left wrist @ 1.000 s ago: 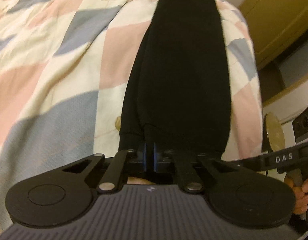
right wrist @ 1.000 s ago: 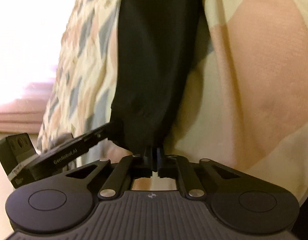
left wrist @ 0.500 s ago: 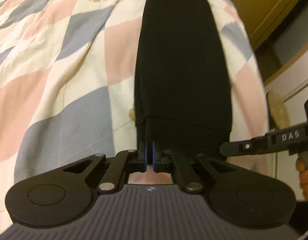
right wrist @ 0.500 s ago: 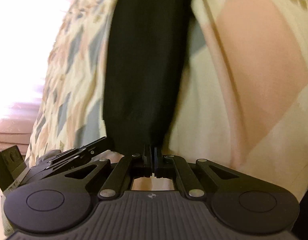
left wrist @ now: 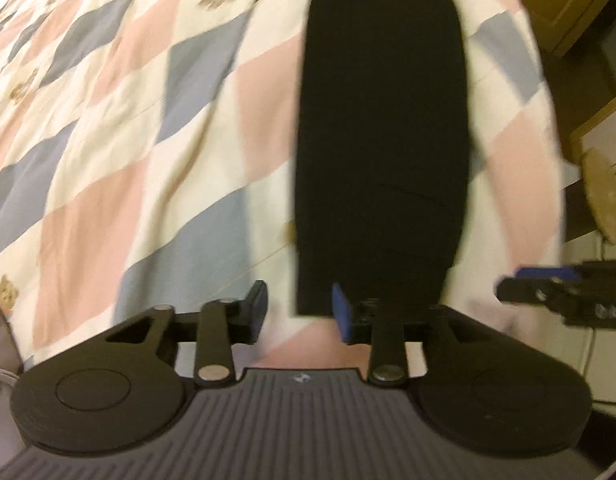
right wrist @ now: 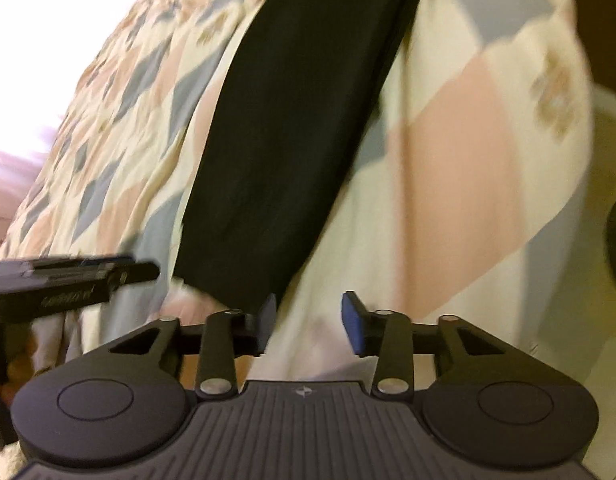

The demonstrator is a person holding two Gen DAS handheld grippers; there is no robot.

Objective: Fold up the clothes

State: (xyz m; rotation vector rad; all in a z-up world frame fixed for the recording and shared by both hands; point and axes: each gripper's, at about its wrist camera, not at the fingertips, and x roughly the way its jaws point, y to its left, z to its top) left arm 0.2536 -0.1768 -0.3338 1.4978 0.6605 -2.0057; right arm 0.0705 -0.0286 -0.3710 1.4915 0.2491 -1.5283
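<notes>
Checkered quilt [left wrist: 156, 152] under long black garment [left wrist: 383, 128]; left tongs [left wrist: 300, 312], right tongs [right wrist: 309, 322] spread, empty.

Both views are taken low and close over the bed [left wrist: 156, 152], facing forward along the tongs. The black garment [left wrist: 383, 128] and quilt are shared, seen from opposite sides.

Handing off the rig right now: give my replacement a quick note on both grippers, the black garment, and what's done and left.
Left gripper: open, nothing held, at the near end of the black garment.
Right gripper: open, nothing held, just right of that same end.
Garment: lies as a long narrow strip on the checked quilt, running away from both grippers.
Done: folded lengthwise and laid down.
Left: probably fold it across its length, then tidy.
</notes>
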